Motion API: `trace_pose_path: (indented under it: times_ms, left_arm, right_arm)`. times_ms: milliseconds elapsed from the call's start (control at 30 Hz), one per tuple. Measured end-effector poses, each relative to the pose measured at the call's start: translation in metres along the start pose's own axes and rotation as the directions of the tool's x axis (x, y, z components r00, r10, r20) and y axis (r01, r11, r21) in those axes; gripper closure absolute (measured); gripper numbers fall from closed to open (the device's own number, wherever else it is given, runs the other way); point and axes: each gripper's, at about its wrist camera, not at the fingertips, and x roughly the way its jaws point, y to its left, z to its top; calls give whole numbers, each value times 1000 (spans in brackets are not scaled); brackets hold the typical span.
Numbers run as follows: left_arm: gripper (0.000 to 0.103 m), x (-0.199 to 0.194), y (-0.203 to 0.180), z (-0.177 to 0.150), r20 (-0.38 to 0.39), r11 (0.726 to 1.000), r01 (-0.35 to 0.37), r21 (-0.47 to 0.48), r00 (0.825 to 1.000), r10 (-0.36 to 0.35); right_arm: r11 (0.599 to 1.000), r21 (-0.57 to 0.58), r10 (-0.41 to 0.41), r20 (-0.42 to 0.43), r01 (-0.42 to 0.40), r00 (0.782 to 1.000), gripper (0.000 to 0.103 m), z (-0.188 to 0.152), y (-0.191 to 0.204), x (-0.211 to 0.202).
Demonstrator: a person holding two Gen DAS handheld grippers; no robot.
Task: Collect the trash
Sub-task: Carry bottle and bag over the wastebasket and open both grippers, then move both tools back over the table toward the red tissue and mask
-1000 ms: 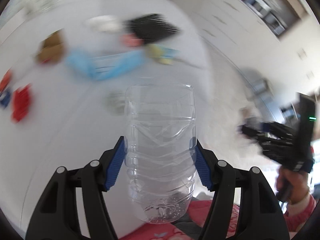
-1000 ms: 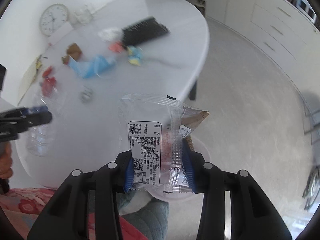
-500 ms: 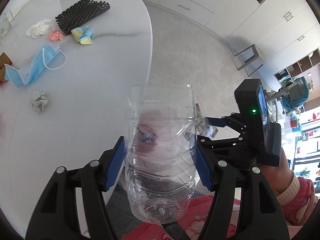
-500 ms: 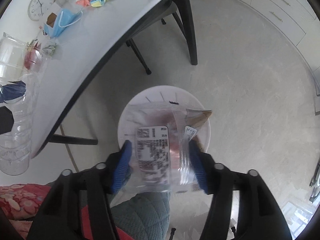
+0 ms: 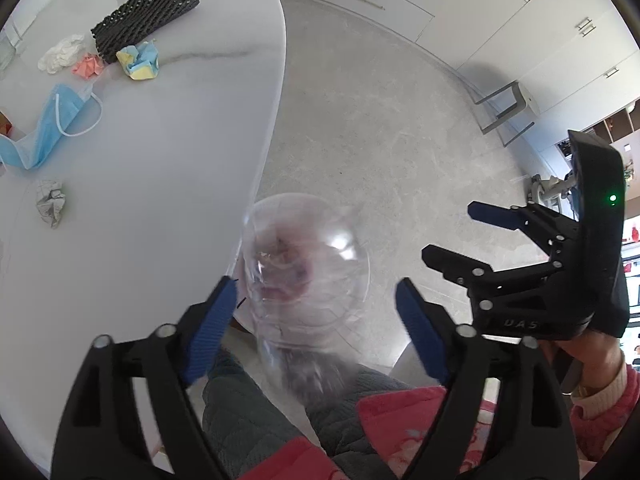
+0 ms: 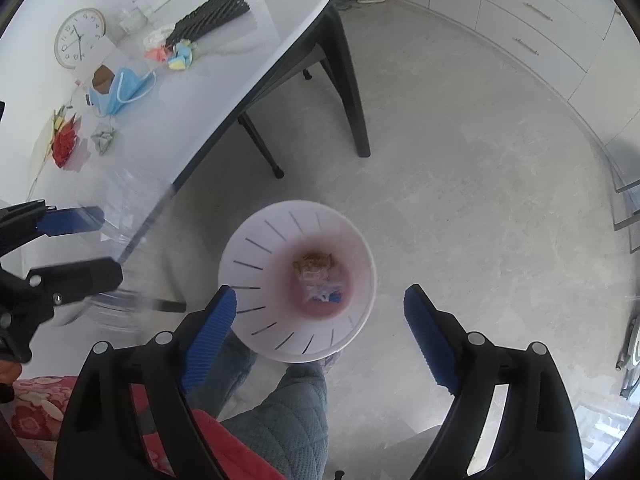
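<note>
**Q:** Left wrist view: what is the state of the left gripper (image 5: 314,312) and its load?

**A:** The fingers are spread wide. The clear plastic bottle (image 5: 306,276) sits between the blue pads, blurred, with visible gaps to both pads, so it appears released and dropping. The release point is off the table's (image 5: 160,160) long edge, over the floor, which judges as deliberate: the bin is partly visible through the bottle below.

**Q:** What remains on the table?

**A:** A blue face mask (image 5: 44,132) near the left edge, a crumpled grey wrapper (image 5: 51,202) nearer the camera, and, toward the far end, white, pink and yellow-blue wads beside a black textured mat (image 5: 146,18). The right gripper (image 5: 460,236) hangs over open floor with its fingers parted and empty.

**Q:** Right wrist view: where has the collected trash gone?

**A:** The right gripper (image 6: 320,320) is open, holding nothing, directly above the white slotted bin (image 6: 256,264). A clear packet and a brown scrap (image 6: 316,272) lie at the bin's bottom.

**Q:** Clearances?

**A:** The bin stands on the floor just beside the table edge and near a dark table leg (image 6: 348,92). The floor to the right is open. The left gripper (image 6: 76,244) and blurred bottle sit at the table edge, left of the bin rim; the bottle may clip the rim.
</note>
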Motion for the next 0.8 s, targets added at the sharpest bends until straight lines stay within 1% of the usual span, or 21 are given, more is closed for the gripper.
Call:
trace_pose_path:
  times_ms: [67,100,200,333,367,400,433,533,667,800]
  left_arm:
    - [21,-4,-2,1,11,1000,1,5,1000,-1]
    - [18,-6,-2,1,11,1000,-1,4,1000,1]
    - [15,-15,3,1,33,1000,-29,-11,999,29]
    - [14,-42,17,-4,82,996,-62,-57,994,67]
    - [12,-51,23,-6,102,994,-70,-79,992,78]
    - [11,-60,27,-8,121,992,-82,-99,988,94]
    - [10,-68,34,-12,139,989,-94,-117,984,110]
    - [8,-97,64,-22,182,974,-128,-187,970,163]
    - [8,-122,106,-37,203,948,-150,-280,956,211]
    - [8,-142,142,-53,218,917,-158,-366,944,249]
  right_arm:
    - [1000,1,-5,13,5,1000,16,1,-2,-6]
    - [1000,2,-5,18,5,1000,16,2,-3,-8]
    - [1000,6,-2,35,2,999,16,7,-2,-13]
    - [1000,-7,13,63,-13,998,16,15,13,-22]
    - [1000,-18,22,76,-20,997,14,18,20,-26]
    - [999,-30,26,86,-24,996,11,22,25,-30]
    - [999,-44,28,98,-24,995,10,25,32,-33]
    - [994,-99,50,132,-37,990,7,39,57,-45]
    - [984,-172,77,168,-48,983,3,57,96,-54]
    - [972,-226,102,179,-60,978,3,69,130,-56]
